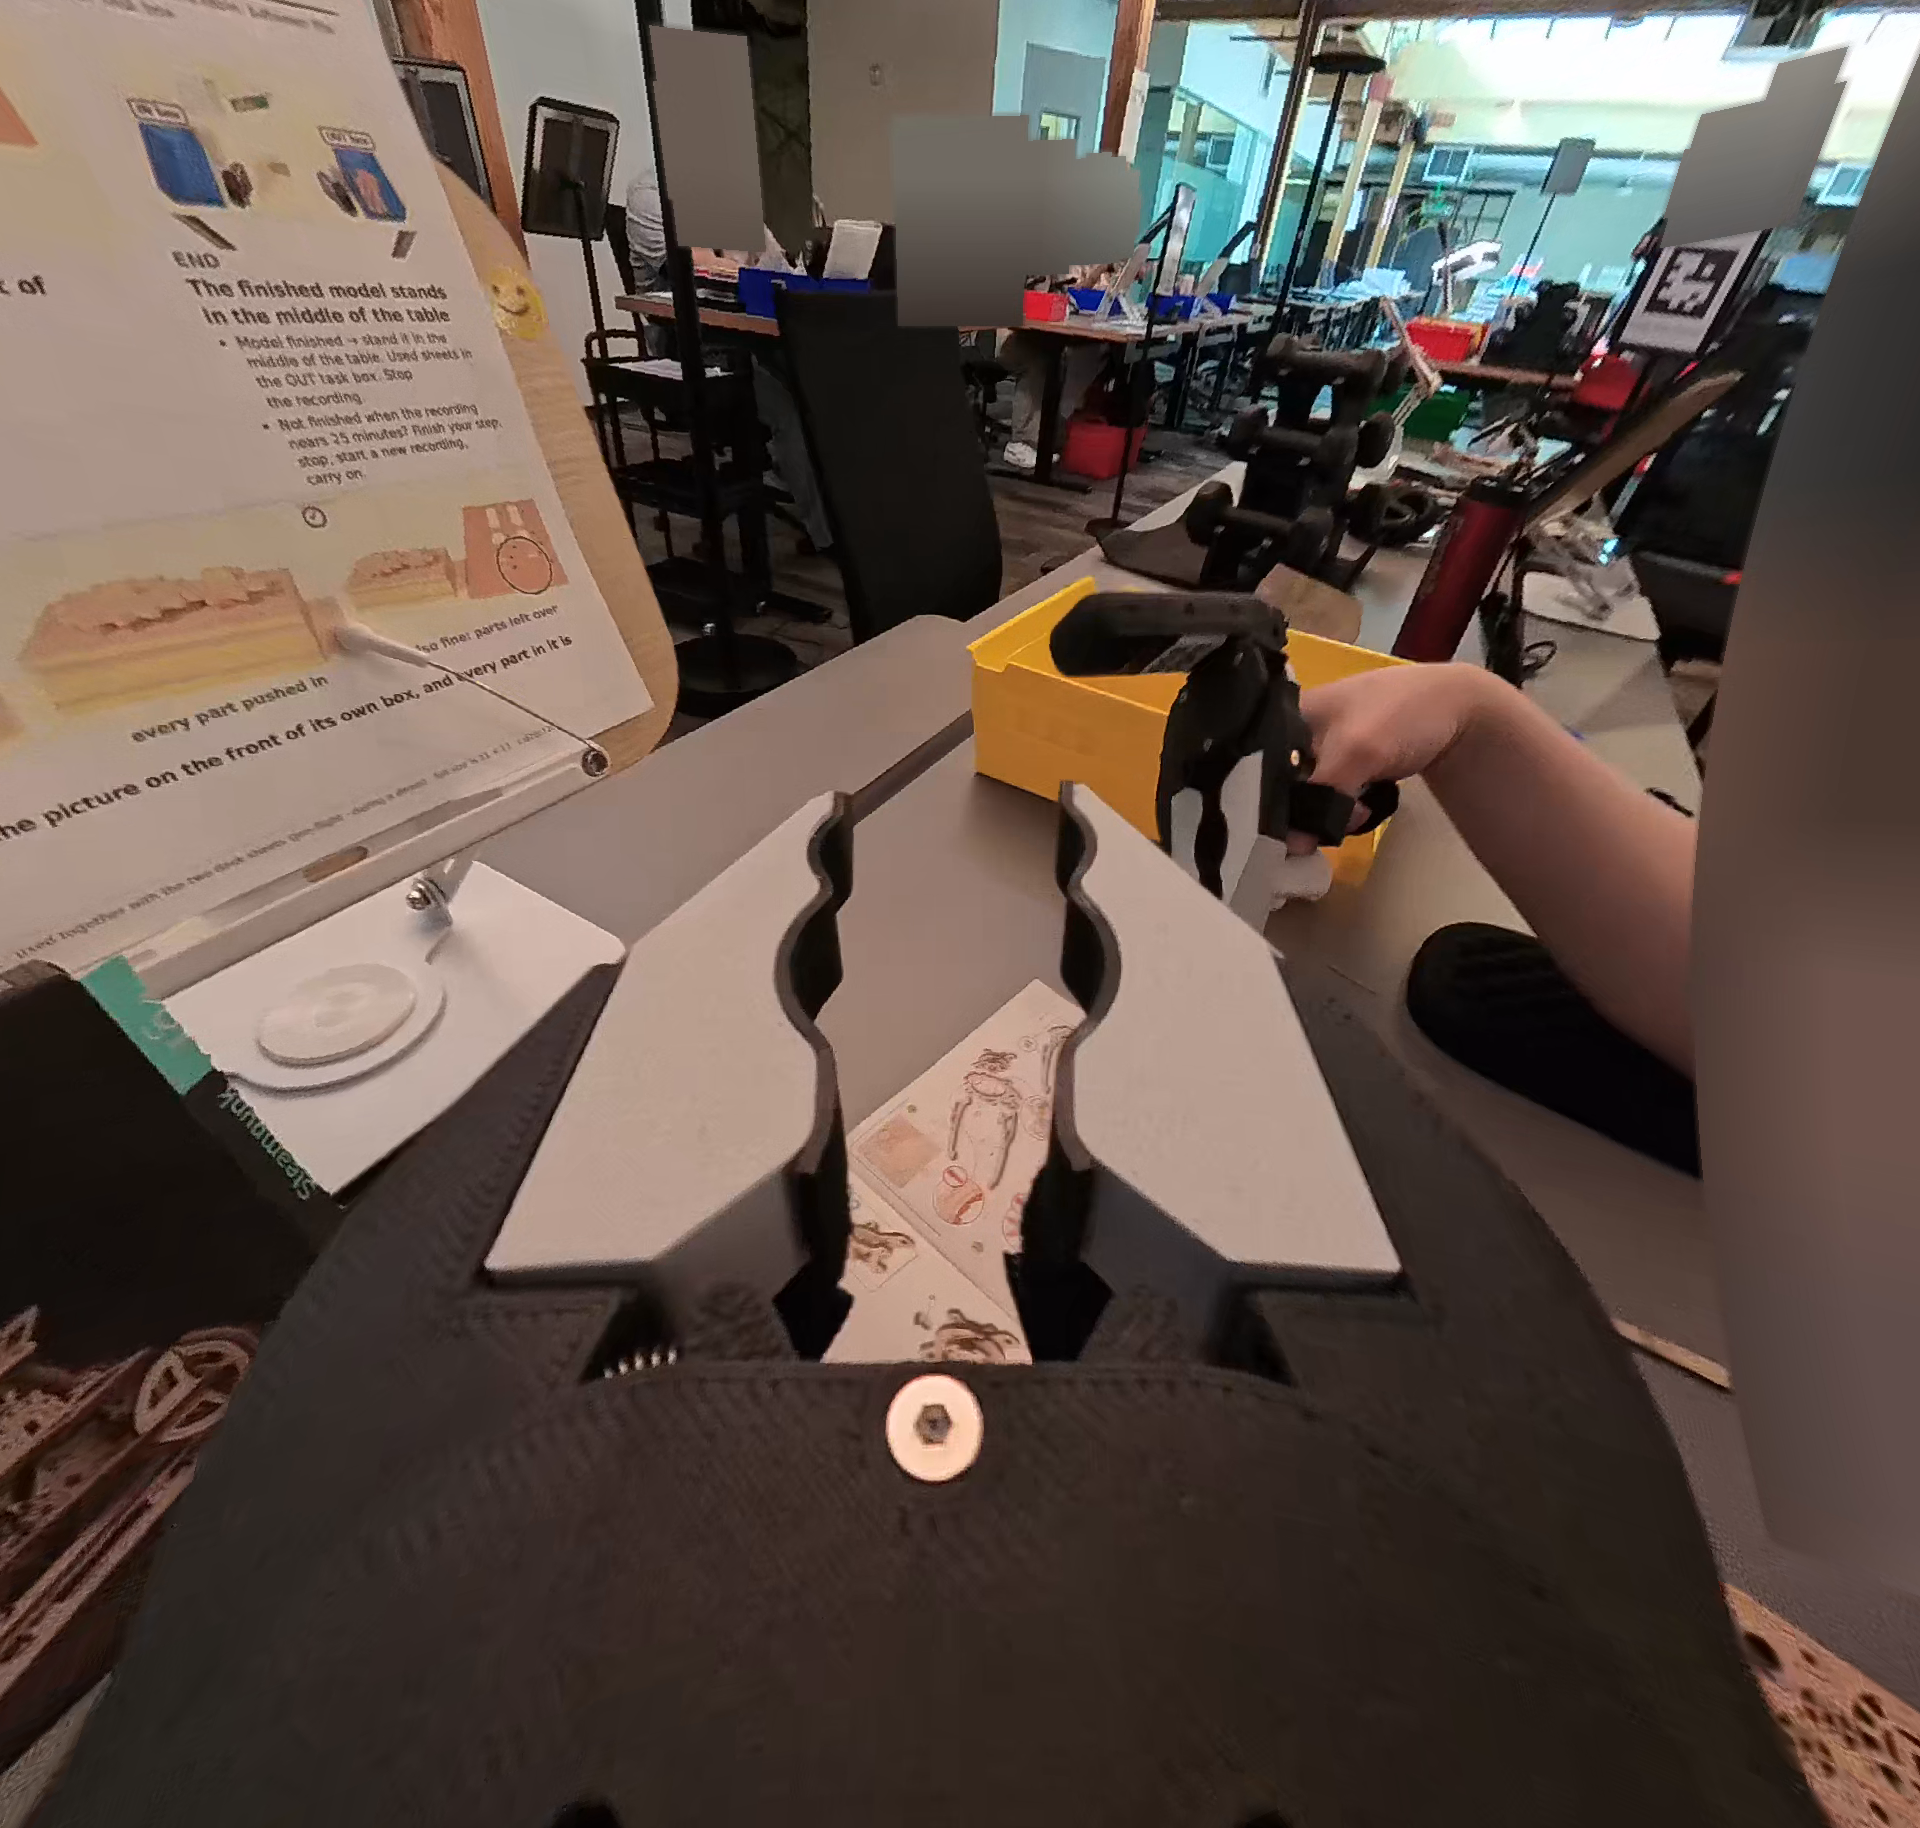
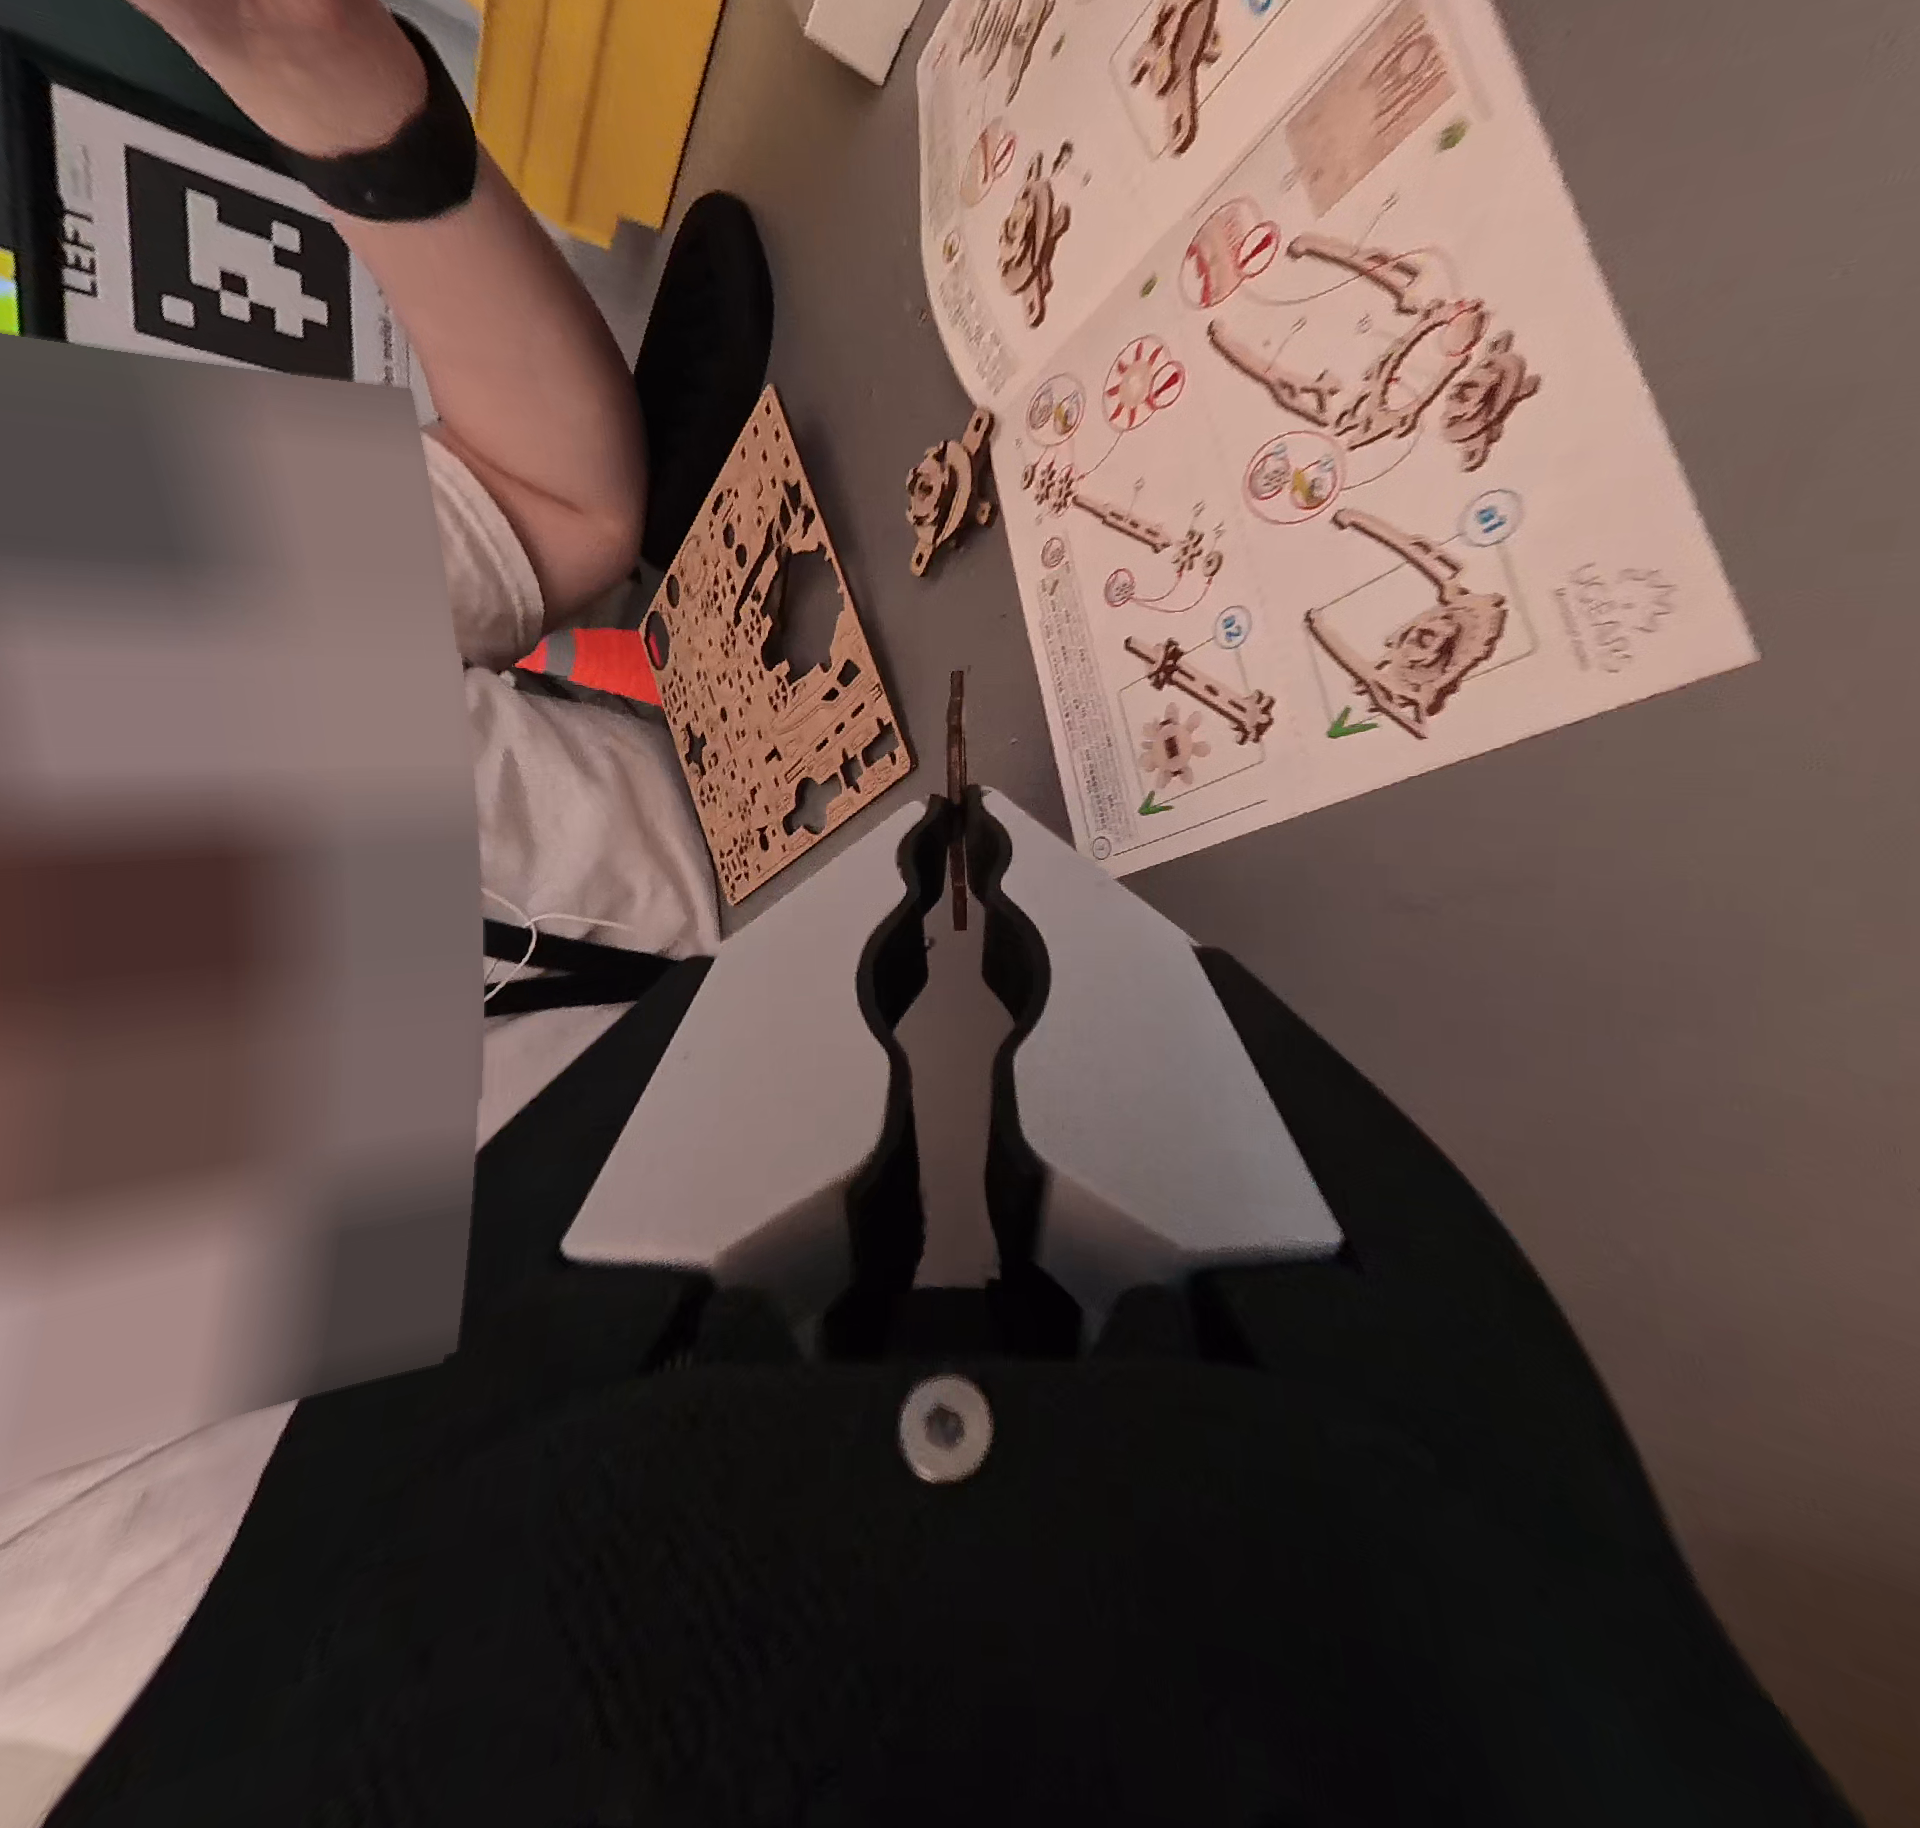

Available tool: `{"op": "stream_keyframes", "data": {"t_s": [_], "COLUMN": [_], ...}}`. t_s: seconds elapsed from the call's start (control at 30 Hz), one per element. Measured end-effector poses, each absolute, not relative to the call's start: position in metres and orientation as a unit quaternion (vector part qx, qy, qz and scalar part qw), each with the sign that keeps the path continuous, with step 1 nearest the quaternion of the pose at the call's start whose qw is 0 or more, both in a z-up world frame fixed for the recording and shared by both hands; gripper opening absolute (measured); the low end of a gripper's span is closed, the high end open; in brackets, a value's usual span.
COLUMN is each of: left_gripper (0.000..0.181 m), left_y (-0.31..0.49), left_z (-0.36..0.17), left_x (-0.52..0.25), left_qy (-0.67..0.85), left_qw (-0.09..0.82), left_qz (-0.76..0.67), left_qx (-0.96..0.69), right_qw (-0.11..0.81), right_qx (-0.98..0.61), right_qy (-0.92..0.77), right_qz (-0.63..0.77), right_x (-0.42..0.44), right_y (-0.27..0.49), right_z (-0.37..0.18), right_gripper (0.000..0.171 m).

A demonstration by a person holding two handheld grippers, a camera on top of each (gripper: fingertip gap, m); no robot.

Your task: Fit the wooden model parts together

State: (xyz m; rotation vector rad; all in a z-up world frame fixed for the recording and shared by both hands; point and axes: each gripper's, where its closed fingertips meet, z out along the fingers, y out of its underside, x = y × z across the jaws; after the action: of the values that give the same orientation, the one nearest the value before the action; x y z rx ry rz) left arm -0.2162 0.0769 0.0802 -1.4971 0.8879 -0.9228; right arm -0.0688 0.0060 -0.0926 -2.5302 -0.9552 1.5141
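Note:
In the right wrist view my right gripper (image 2: 954,810) is shut on a thin flat wooden part (image 2: 956,739), held edge-on above the grey table. Beyond it lie a small partly built wooden assembly (image 2: 945,502), a laser-cut wooden sheet (image 2: 774,651) with pieces punched out, and the unfolded instruction sheet (image 2: 1309,396). In the left wrist view my left gripper (image 1: 951,822) is open and empty above the table, with a corner of the instruction sheet (image 1: 935,1155) showing between its fingers. The right gripper also shows farther off in the left wrist view (image 1: 1231,781), in a person's hand.
A yellow bin (image 1: 1049,718) stands on the table behind the right gripper; it also shows in the right wrist view (image 2: 592,53). A document stand (image 1: 343,1009) with a printed page is at left, the model's dark box (image 1: 125,1259) at lower left. A black wrist rest (image 2: 707,355) lies near the forearm. The tips of one gripper are about 25 cm away from the tips of the other.

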Motion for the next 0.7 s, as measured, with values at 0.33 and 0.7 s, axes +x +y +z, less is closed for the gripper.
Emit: {"op": "stream_keyframes", "data": {"t_s": [0.33, 0.7], "left_gripper": [0.040, 0.043], "left_y": [0.076, 0.072], "left_z": [0.071, 0.069], "left_x": [-0.218, -0.219], "left_qy": [0.379, 0.394], "left_qw": [0.515, 0.503], "left_qz": [-0.400, -0.392], "left_qx": [-0.657, -0.662], "right_qw": [-0.066, -0.130], "right_qx": [-0.788, -0.764], "right_qy": [-0.317, -0.347], "right_qz": [0.524, 0.527], "right_x": [-0.090, -0.099], "right_y": [-0.019, -0.044], "right_z": [-0.120, -0.146], "right_gripper": [0.001, 0.001]}}
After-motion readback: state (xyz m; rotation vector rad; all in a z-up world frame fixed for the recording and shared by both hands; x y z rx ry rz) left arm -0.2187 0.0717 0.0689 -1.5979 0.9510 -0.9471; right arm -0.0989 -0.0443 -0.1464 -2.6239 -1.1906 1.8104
